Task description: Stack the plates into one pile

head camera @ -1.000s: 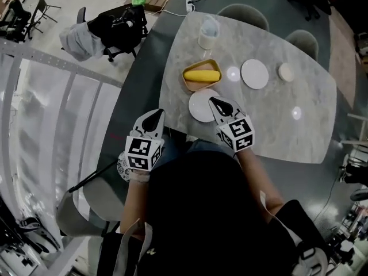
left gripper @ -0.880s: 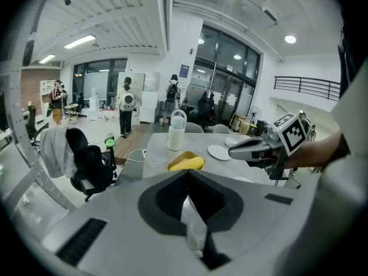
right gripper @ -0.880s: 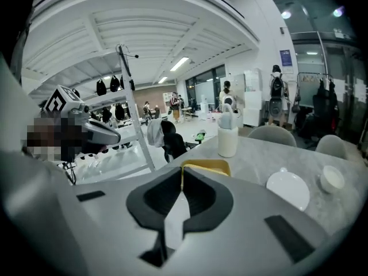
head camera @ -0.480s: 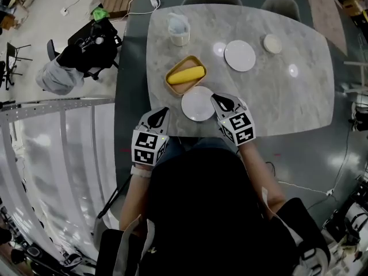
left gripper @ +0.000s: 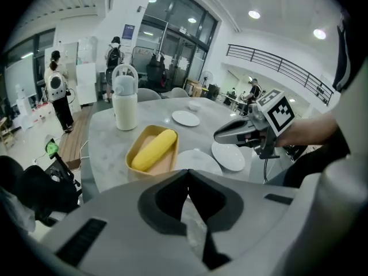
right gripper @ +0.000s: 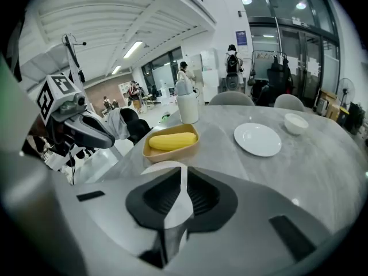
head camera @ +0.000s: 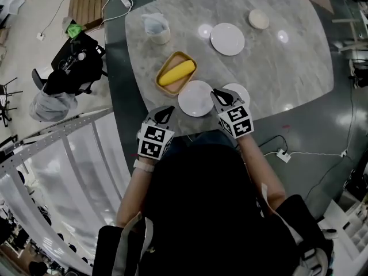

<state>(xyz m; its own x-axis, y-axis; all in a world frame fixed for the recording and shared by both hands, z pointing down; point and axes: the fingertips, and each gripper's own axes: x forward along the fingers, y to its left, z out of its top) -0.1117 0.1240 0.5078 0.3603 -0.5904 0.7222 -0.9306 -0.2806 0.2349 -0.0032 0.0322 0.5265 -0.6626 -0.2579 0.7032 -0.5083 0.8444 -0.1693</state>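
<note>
White plates (head camera: 196, 98) apart on marble table (head camera: 287, 68)

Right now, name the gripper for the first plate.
Probably right: the right gripper sits over the small plate, beside the middle plate; the left gripper hangs at the edge of the table, farther.

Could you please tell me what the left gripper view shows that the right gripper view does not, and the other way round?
Only the left gripper view shows the right gripper and a small plate by its tip. Only the right gripper view shows the left gripper. Both show the flask, the tray with a yellow item in it, the far plate, the small bowl and the near plate.
</note>
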